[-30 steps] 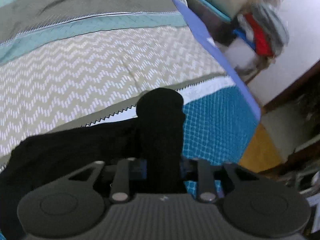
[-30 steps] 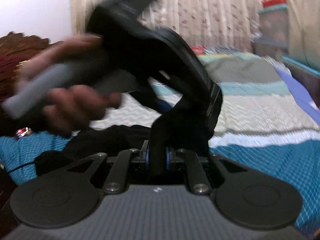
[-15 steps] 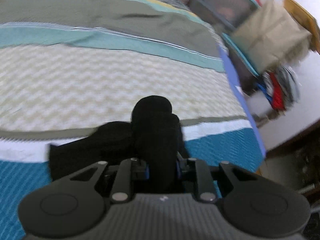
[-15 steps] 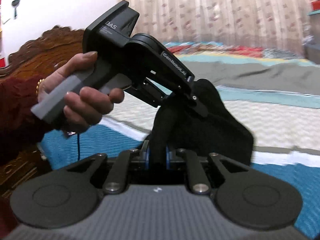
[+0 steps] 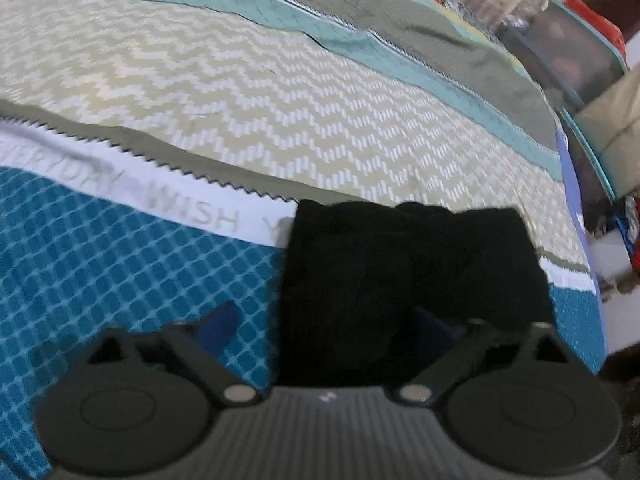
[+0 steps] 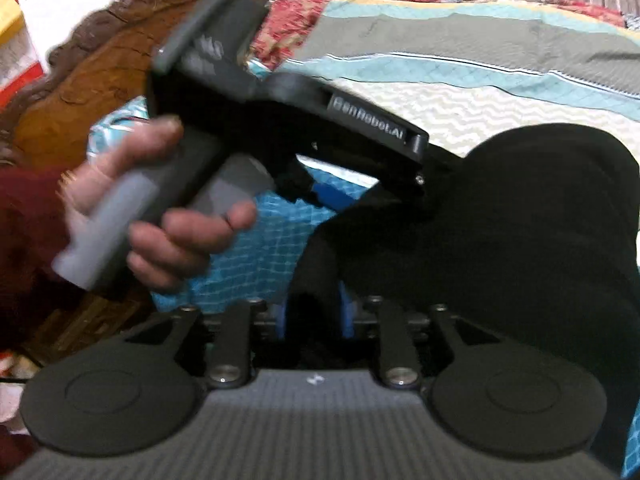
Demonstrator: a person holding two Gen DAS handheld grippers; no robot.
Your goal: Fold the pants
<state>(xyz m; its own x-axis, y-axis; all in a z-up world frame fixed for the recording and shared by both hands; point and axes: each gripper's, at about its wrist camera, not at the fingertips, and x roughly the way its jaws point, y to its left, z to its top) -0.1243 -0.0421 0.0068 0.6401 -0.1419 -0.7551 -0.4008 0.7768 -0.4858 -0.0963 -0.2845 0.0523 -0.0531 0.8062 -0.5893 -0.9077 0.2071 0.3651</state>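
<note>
1. Far left in the right wrist view, my hand [image 6: 160, 216] in a dark red sleeve holds the grey handle of the left tongs [image 6: 360, 196].
2. From the left wrist view, the left tongs [image 5: 332, 320] are opening and stand wide, pads clear of the cloth, gripping nothing.
3. Just ahead of them the black knitted pants [image 5: 408, 272] lie in a folded bundle on the bed's blue, white and zigzag-patterned quilt [image 5: 240, 100], near its right edge.
4. The right tongs [image 6: 312, 316] are opening too, partway apart, with black cloth between their blue pads; I judge it loosely held at best.
5. Risks: if I pull the right tongs back before the cloth is free, the top layer could drag and undo the fold. The bundle sits close to the bed's edge, so a nudge rightward could slide it off.
</note>
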